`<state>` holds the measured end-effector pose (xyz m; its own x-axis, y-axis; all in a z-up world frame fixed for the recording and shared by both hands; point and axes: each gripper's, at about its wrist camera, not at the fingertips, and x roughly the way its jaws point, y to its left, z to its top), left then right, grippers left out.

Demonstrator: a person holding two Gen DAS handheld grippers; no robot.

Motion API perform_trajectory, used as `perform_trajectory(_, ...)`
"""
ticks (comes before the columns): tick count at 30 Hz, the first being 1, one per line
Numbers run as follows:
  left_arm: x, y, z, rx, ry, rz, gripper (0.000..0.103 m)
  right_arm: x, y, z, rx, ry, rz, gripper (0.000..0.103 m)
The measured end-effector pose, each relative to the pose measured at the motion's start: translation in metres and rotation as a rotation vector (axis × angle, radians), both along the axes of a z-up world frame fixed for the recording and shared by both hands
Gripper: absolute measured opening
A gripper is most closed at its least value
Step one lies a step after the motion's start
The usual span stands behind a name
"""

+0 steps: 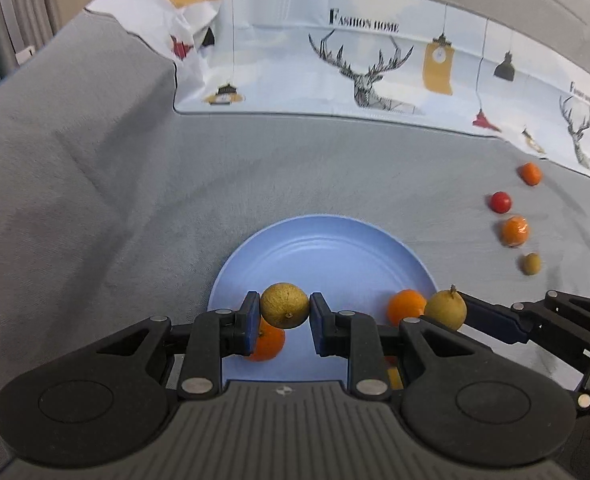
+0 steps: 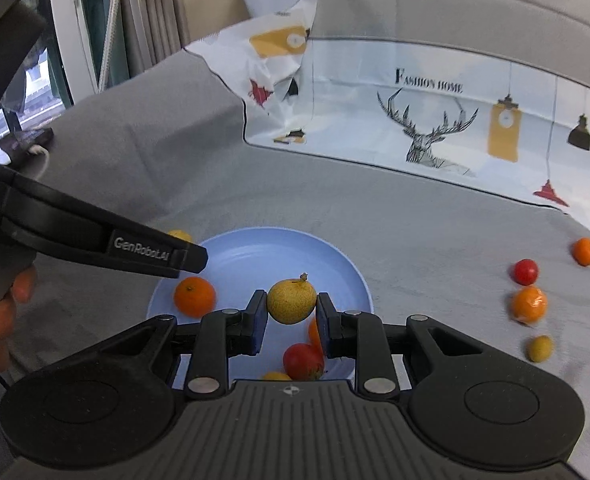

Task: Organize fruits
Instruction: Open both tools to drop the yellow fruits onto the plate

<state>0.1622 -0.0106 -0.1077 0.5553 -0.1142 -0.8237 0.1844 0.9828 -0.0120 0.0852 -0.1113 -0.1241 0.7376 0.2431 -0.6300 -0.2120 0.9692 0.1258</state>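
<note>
Yellow-brown fruit [image 1: 285,305] clamped between left fingers [image 1: 250,322] (over blue plate [image 1: 323,248]).

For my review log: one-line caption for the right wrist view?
Right gripper holds a yellow-green fruit over the blue plate; four fruits remain on the grey cloth.

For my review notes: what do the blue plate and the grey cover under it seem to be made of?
Blue plate: probably plastic or melamine, smooth satin finish with soft highlights and faint concentric rings. Grey cover: woven fabric, matte and slightly napped, with folds and creases.
</note>
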Motion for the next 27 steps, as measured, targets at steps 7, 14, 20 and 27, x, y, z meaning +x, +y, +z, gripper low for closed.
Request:
perform_trajectory(7,0.015,-0.004,-0.025,0.024,0.047,-0.001,0.029,0.018,0.003,-0.023,-0.004,0.041,0.015,0.028)
perform_trajectory(14,0.012,-0.005,-0.022,0.005,-0.02,0.001,0.093,0.018,-0.013,-0.027,0.034,0.03,-0.041,0.086)
perform_trajectory(20,0.007,-0.015,-0.023,0.011,0.003,-0.012,0.093,0.002,-0.093,-0.028,0.121,-0.136,-0.31,0.1)
perform_trajectory(27,0.011,-0.036,-0.027,0.024,0.024,-0.031,0.093,0.033,-0.213,-0.043,0.077,-0.172,-0.715,0.102)
